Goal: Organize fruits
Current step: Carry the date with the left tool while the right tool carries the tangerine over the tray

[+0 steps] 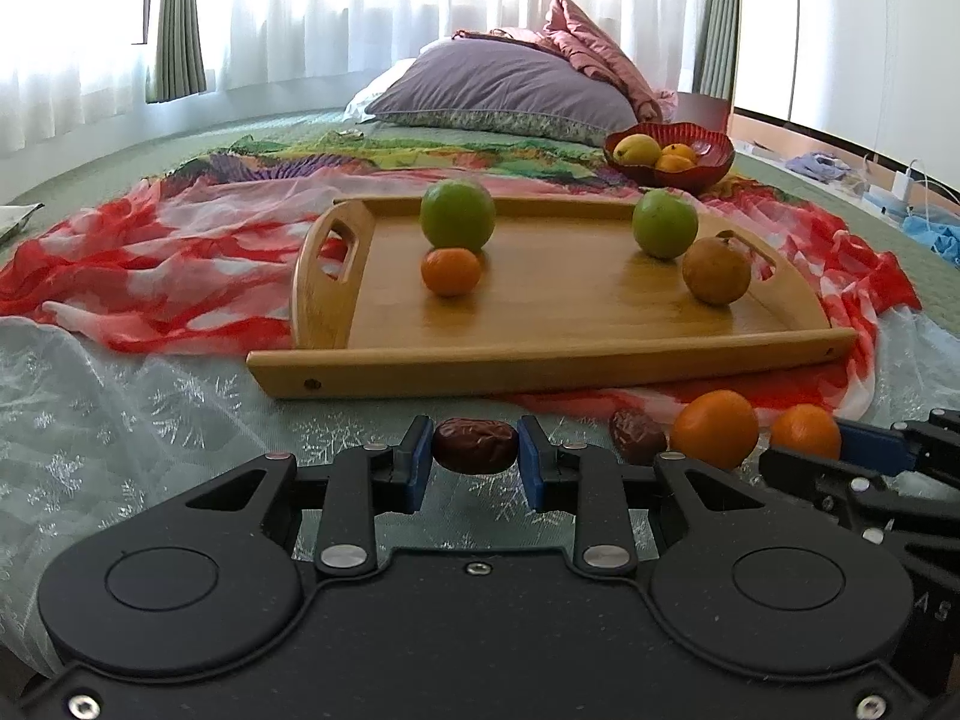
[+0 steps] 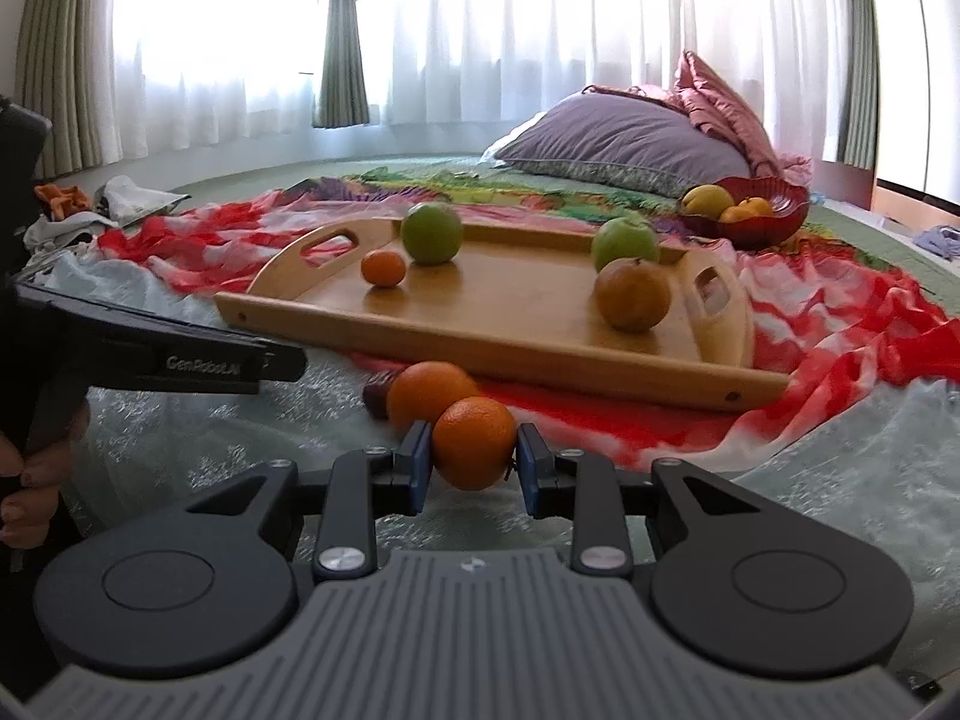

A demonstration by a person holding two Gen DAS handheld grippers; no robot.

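Bed [image 1: 180, 138] under curtained window [image 1: 360, 0]

Second date [image 2: 377, 389] mostly hidden behind big orange [image 2: 429, 393]; bowl [image 2: 774, 213] fruit partly hidden by rim; left gripper [image 2: 282, 360] cut off at left edge.

Wooden tray [image 1: 600, 306] centre lies open between its fruits; near rail [image 1: 540, 369] bars a low approach

A wrinkled red date [image 1: 475, 445] sits pinched between blue pads, a small orange [image 2: 474, 443] likewise. On the wooden tray [image 1: 558, 369]: two green apples, a tangerine [image 1: 450, 271], and a brown pear [image 1: 716, 271] at three o'clock.
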